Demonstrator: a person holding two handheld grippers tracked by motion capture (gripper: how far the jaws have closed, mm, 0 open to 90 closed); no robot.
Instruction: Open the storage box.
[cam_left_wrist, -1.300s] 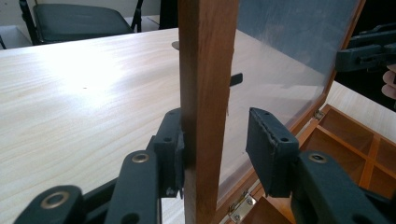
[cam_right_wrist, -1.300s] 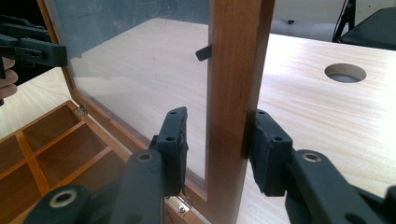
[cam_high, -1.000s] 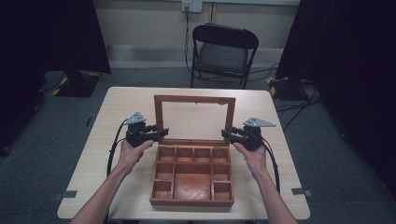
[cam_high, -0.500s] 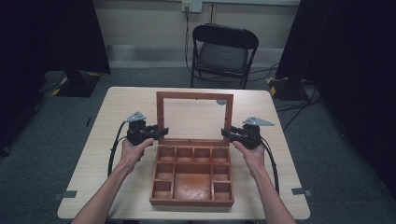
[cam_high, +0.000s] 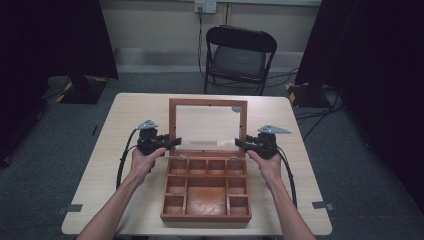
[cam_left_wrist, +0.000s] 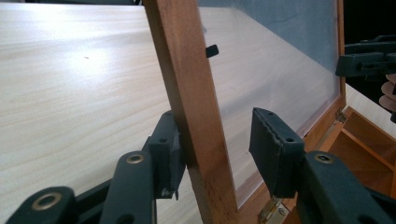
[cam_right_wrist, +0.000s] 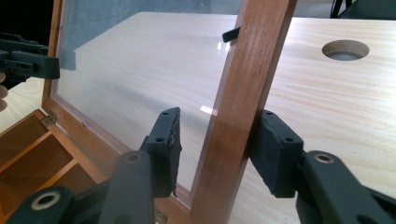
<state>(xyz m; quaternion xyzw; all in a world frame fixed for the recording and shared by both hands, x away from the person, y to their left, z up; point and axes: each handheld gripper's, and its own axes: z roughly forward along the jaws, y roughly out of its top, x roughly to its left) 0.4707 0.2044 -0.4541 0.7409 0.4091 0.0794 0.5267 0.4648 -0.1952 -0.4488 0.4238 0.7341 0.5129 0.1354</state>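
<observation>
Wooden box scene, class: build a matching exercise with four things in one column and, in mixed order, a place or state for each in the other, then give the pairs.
Things:
1. lid
2. chair
3. left hand-held gripper
4. table hole

Places or states:
A. beyond the table's far edge
B. raised, with a clear pane
C. in the tabletop, past the lid's frame
D. jaws astride the lid's left frame bar

Pairs: 1-B, 2-A, 3-D, 4-C
</observation>
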